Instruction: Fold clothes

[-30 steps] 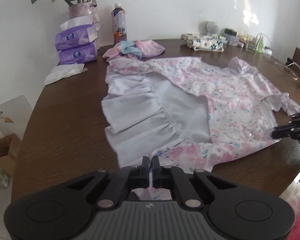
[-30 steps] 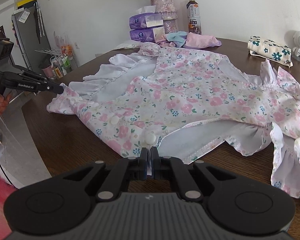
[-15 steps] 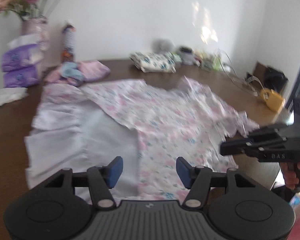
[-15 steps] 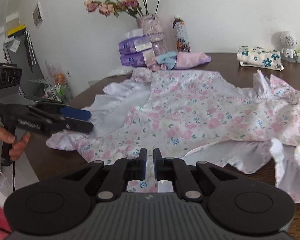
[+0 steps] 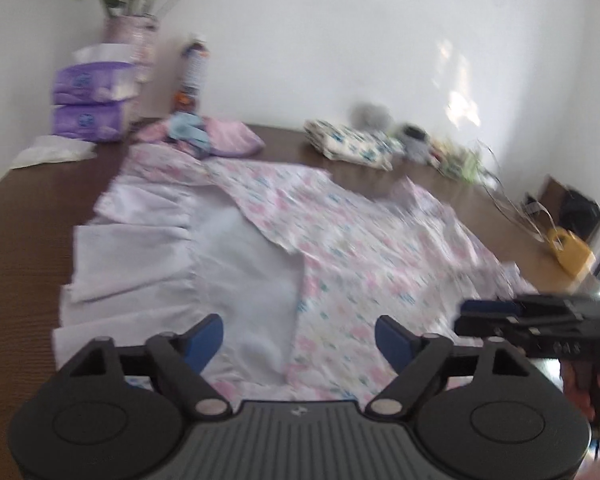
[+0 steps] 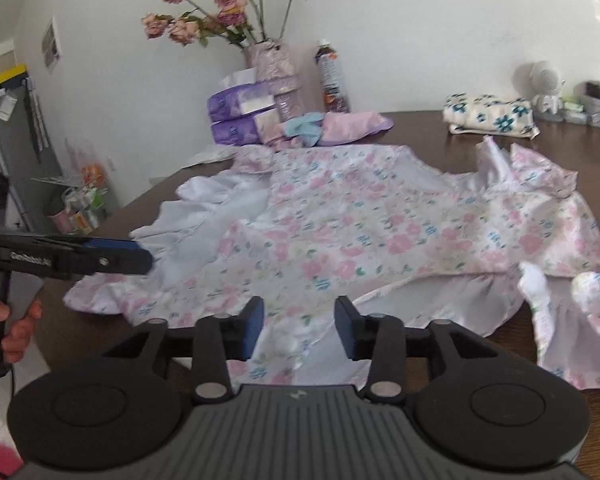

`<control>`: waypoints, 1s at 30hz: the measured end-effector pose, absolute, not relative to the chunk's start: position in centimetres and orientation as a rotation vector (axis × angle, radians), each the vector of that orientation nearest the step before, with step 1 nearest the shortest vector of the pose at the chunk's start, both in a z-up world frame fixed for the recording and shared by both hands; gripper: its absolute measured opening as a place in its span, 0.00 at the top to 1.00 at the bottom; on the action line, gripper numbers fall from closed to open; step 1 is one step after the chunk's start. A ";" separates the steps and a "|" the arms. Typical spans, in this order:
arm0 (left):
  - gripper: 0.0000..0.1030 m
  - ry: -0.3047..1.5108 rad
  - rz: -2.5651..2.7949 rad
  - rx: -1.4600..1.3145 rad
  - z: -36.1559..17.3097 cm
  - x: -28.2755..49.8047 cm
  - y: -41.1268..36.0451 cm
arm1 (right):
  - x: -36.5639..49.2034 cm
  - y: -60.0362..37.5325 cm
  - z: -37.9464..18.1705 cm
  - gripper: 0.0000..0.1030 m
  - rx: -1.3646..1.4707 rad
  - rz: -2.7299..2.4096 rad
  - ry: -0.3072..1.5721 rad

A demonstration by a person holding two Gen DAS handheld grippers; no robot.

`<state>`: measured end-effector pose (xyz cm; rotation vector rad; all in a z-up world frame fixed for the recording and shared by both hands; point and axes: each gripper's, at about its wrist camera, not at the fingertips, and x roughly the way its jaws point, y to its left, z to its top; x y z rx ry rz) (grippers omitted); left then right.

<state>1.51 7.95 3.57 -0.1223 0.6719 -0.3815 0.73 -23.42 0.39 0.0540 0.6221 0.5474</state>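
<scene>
While the pink-and-blue floral cotton dress [image 6: 380, 232] lies spread flat across the dark brown wooden tabletop [image 6: 428, 152], its white lining turned up at the left, both tools hang above its near edge. Left tool [image 5: 299, 338]: blue-padded jaws wide apart, empty. Right tool [image 6: 299, 327]: jaws parted, nothing between them. Folded floral cloth [image 6: 490, 114] far right.

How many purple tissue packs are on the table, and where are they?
2. The upper pack lies stacked on the lower pack, at the table's far edge beside the flower vase. More may be hidden behind.
</scene>
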 end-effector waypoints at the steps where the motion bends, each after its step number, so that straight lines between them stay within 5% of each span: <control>1: 0.19 0.668 -0.348 -0.142 3.5 1.6 8.3 | 0.8 -23.6 0.5 0.60 0.056 0.534 0.615; 10: 0.20 0.703 -0.279 -0.101 2.2 1.7 8.4 | 1.8 -25.3 0.2 0.53 0.073 0.451 0.617; 16: 0.07 0.669 -0.256 -0.196 3.1 2.7 8.5 | 3.3 -26.2 1.0 0.26 0.091 0.394 0.584; 30: 0.00 0.701 -0.163 -0.150 1.6 5.7 6.6 | 4.3 -25.9 -0.3 0.05 0.043 0.330 0.609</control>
